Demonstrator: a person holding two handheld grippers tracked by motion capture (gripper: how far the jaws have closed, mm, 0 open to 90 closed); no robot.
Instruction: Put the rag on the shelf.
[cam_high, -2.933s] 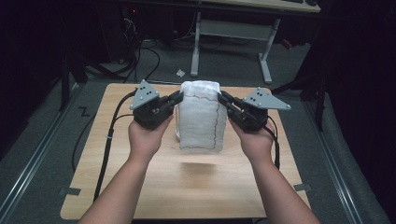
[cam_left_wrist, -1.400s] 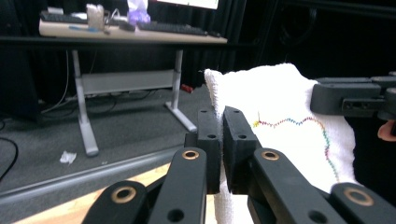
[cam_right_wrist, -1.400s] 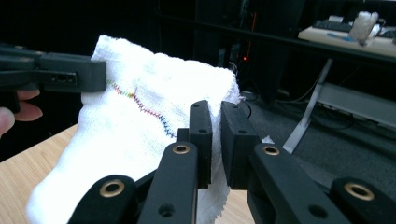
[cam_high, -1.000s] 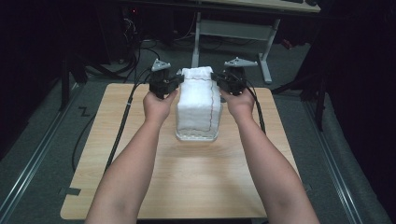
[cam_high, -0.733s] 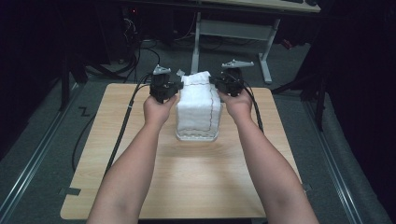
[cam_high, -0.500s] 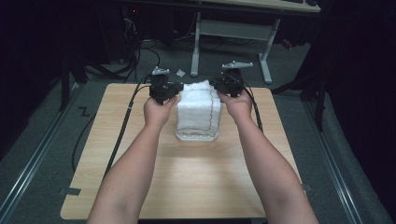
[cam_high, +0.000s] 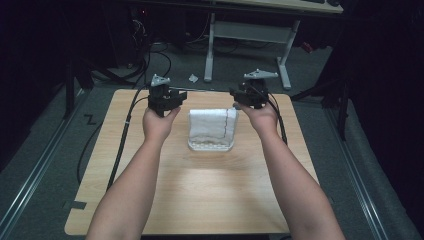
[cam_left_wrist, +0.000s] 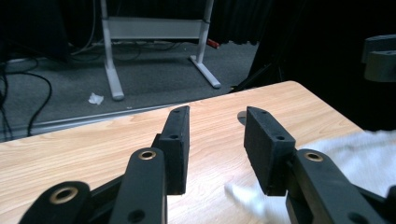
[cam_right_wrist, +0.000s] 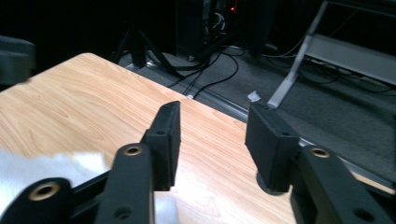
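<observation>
A white towel (cam_high: 211, 127) with a thin dark stripe lies folded on the wooden table (cam_high: 200, 200), a little behind its middle. My left gripper (cam_high: 178, 96) hovers by the towel's far left corner. Its jaws have just been opening and hold nothing. In the left gripper view the left gripper (cam_left_wrist: 217, 116) has bare table between its pads, with the towel (cam_left_wrist: 355, 149) at the lower right. My right gripper (cam_high: 235, 94) sits by the far right corner and has also just been opening. The right gripper (cam_right_wrist: 215, 112) is empty, the towel (cam_right_wrist: 42, 168) at its lower left.
Behind the table stands a white desk frame (cam_high: 247, 32) on grey carpet, with black cables (cam_high: 150, 55) and a paper scrap (cam_high: 193, 78) on the floor. Each gripper's cable trails off the table's far edge. The person's forearms reach across the near half of the table.
The towel, held up by its top corners before, has dropped flat into a shorter fold. Both grippers have let go, opened and drawn apart from it.
</observation>
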